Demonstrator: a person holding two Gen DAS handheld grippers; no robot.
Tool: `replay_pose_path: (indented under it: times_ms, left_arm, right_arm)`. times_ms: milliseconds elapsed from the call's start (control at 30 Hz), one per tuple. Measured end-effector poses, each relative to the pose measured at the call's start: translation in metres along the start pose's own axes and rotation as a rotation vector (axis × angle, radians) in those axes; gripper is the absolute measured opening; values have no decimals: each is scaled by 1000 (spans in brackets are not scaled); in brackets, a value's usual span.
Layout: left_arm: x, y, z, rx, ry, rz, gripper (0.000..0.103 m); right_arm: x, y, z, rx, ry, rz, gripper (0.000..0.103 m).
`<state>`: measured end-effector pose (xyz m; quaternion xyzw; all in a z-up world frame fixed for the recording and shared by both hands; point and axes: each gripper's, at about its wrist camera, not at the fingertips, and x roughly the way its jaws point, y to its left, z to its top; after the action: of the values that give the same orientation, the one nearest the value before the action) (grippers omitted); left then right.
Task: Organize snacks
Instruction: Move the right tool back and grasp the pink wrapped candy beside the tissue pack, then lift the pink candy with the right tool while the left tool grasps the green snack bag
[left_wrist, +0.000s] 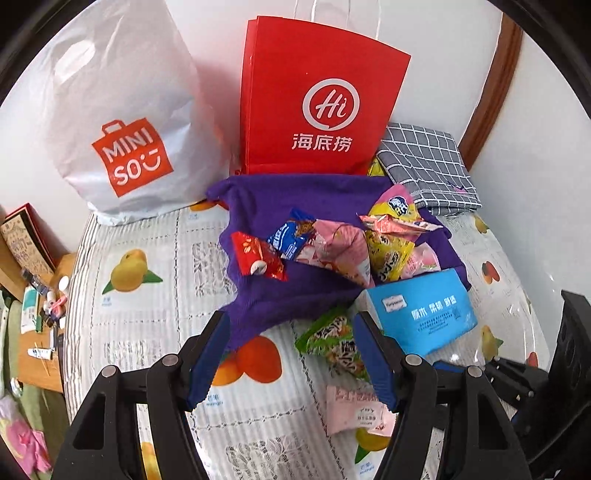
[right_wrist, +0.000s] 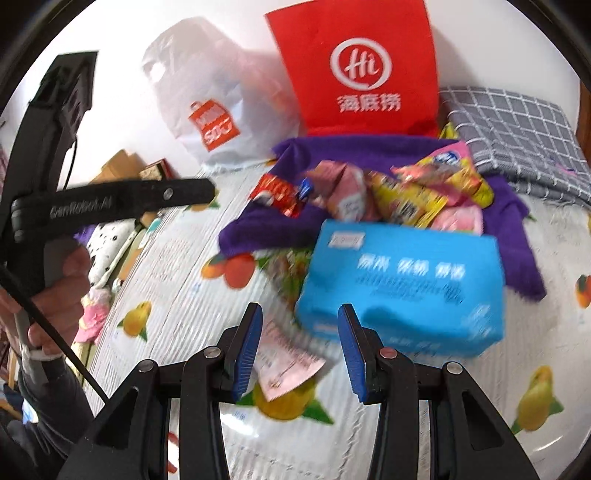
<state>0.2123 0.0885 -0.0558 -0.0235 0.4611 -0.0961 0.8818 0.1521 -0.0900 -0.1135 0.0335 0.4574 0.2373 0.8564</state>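
Snacks lay heaped on a purple cloth (left_wrist: 295, 206) at the back of a table covered with a fruit-printed tablecloth (left_wrist: 147, 258). At far left a white MINISO bag (left_wrist: 122, 122) leaned against the wall, and just to its right stood a red paper bag (left_wrist: 317, 99) directly behind the cloth. On the cloth, from the left, sat a red packet (left_wrist: 258, 256), a blue packet (left_wrist: 290, 236), a pink packet (left_wrist: 343, 251) and a yellow packet (left_wrist: 391, 247). Right of these a blue tissue pack (left_wrist: 421, 310) rested half on the cloth's near edge, and a grey checked cloth (left_wrist: 428, 166) lay folded in the far right corner.

Nearer, off the cloth, a green packet (left_wrist: 332, 339) lay on the tablecloth with a pale pink packet (left_wrist: 354, 410) in front of it. The left gripper (left_wrist: 291, 358) hovered with its fingers apart and nothing between them, the green packet just inside the right-hand finger. The right gripper (right_wrist: 299, 347) also stood with its fingers apart, holding nothing, above the pale pink packet (right_wrist: 288, 365) and just beside the tissue pack (right_wrist: 406, 284). In the right wrist view a hand (right_wrist: 51, 288) gripped the other tool's handle at far left.
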Motion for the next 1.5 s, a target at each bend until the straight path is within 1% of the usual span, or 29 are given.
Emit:
replay_pose_path:
  times_ms: [100, 167, 233, 333, 533, 700, 800, 867, 900, 933, 1000, 1267, 1367, 1433, 1500]
  left_arm:
    - [2, 0, -5, -3, 7, -9, 67]
    - [3, 0, -9, -2, 10, -13, 67]
    - [4, 0, -12, -1, 11, -19, 67]
    - [5, 2, -17, -1, 12, -28, 67]
    - [11, 7, -22, -7, 20, -50, 67]
    - [14, 6, -25, -2, 17, -65, 67]
    - [17, 6, -27, 4, 15, -63, 67]
    - [19, 7, -29, 0, 16, -70, 67]
    - [20, 8, -29, -5, 16, -74, 67]
    - [21, 10, -30, -10, 14, -78, 67]
    - [23, 13, -31, -24, 17, -81, 67]
    - [32, 24, -36, -54, 41, -68, 67]
    - [35, 28, -38, -62, 47, -66, 67]
    - [37, 30, -39, -71, 50, -72, 67]
    - [40, 31, -40, -84, 53, -85, 67]
  right_arm:
    - [2, 10, -9, -23, -2, 34, 43]
    - [7, 17, -13, -50, 5, 40, 44]
    - [13, 25, -17, -84, 10, 30, 48]
    - [24, 32, -22, -119, 17, 15, 52]
    - [50, 33, -28, -121, 55, 15, 53]
    - [61, 34, -28, -137, 45, -26, 55]
    - [71, 32, -29, -134, 67, -45, 55]
    - [72, 31, -31, -130, 56, -42, 55]
    - [72, 31, -32, -132, 52, -46, 54]
    - [72, 31, -32, -136, 47, -56, 51]
    - [71, 31, -34, -139, 37, -58, 50]
    - [62, 23, -39, -114, 31, -63, 41]
    - [54, 16, -43, -104, 22, -82, 40]
    - [49, 9, -46, -89, 23, -78, 39]
    - [43, 2, -49, -79, 12, -110, 39]
